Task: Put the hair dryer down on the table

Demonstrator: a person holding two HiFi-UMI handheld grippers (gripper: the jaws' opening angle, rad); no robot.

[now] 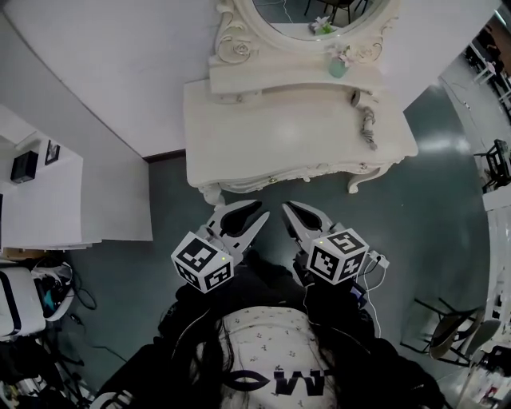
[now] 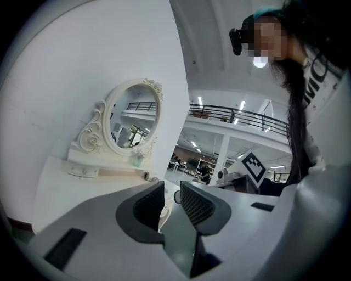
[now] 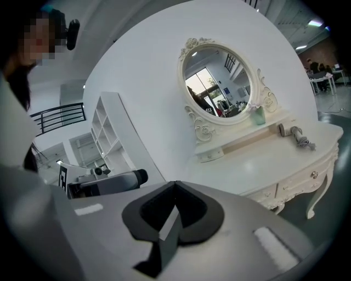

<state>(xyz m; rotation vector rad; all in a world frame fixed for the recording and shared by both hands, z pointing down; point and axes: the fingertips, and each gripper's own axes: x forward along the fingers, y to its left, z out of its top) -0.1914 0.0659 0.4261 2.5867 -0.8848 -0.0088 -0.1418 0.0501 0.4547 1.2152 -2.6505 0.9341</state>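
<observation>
The left hand-held gripper [image 1: 262, 211] [image 2: 173, 192] has its jaws a little apart, with a narrow gap between the ribbed pads and nothing in it. The right hand-held gripper [image 1: 289, 209] [image 3: 175, 189] is closed tight, pad against pad, and holds nothing. Both hang side by side in front of the person, tips nearly meeting, over the dark green floor [image 1: 415, 216] just short of the front edge of the worktop [image 1: 271, 132] [image 3: 258, 164].

The hair dryer [image 1: 367, 121] [image 3: 296, 136] lies on that cream dressing-table worktop near its back right corner, well apart from both grippers and touched by neither. Behind it runs a low raised shelf [image 1: 271, 78] along the back edge, and a small pale-green vase [image 1: 338, 65] [image 3: 259, 115] with flowers stands at the shelf's right end. Above the shelf rises an oval mirror [image 1: 319, 16] [image 3: 216, 88] in a carved frame against the white wall. A white shelving unit [image 1: 48, 192] [image 3: 107, 137] stands well off to the left.
</observation>
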